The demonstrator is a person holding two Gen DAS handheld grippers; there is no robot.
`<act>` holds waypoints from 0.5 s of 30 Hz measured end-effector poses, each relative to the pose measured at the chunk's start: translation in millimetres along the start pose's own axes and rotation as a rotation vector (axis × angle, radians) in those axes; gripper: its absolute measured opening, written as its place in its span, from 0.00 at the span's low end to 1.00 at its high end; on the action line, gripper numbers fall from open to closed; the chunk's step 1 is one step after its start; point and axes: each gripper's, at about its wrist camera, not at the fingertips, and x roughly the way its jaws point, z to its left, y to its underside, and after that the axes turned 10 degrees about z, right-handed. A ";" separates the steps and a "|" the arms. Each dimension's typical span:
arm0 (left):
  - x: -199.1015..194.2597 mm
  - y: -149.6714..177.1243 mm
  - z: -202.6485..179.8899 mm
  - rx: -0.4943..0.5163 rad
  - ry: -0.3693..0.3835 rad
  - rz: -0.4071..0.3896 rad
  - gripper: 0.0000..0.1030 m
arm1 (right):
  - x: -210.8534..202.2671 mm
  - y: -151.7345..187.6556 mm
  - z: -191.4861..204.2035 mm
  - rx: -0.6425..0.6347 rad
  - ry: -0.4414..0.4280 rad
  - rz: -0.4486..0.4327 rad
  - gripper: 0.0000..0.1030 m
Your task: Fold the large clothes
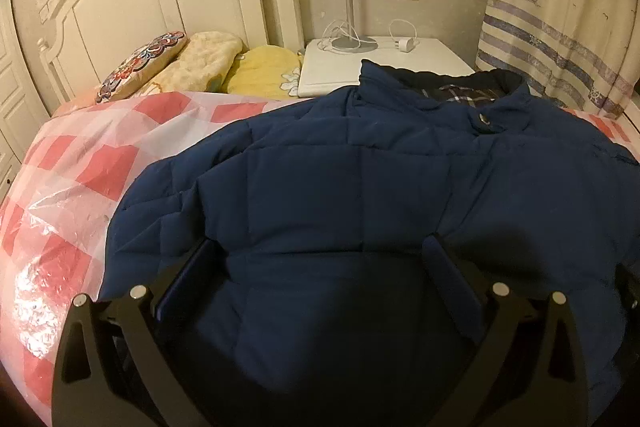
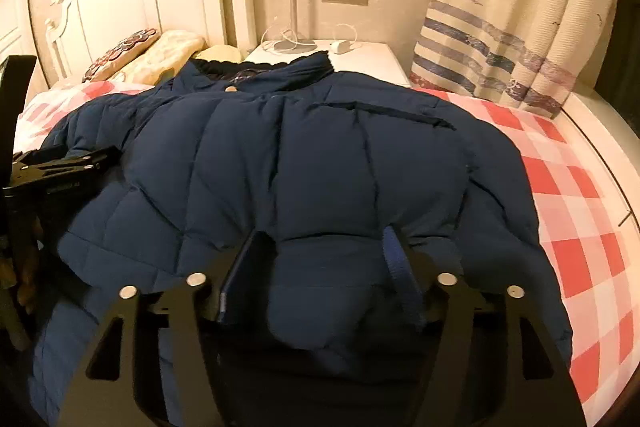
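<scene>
Navy puffer jacket (image 1: 360, 187) lying across the checked bed (image 1: 100, 163) — left gripper (image 1: 324, 267) hovering wide open; right gripper (image 2: 328, 255) straddling a jacket fold, pads not pressing

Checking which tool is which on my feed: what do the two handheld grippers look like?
Both are alike: matte black linkage arms with round silver pivot pins, ending in two flat fingers faced with blue pads. The left gripper shows dark blue pads. The right gripper has one smooth blue pad and one of brighter, textured blue. Seen from the right wrist view, the left gripper's black body carries small, unreadable white lettering. No cables or sleeves show.
</scene>
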 end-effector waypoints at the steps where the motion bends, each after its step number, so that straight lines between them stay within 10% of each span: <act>1: 1.0 0.1 2.9 -0.009 0.014 0.002 0.98 | 0.4 0.1 0.9 -0.007 -0.008 0.002 0.69; 10: 0.5 -0.6 3.6 -0.014 0.014 0.006 0.98 | -50.7 -38.0 19.3 -0.038 -0.009 -0.129 0.74; 15: 1.0 -0.6 3.9 -0.016 0.018 0.004 0.98 | 9.2 -75.4 21.1 -0.063 0.043 0.023 0.78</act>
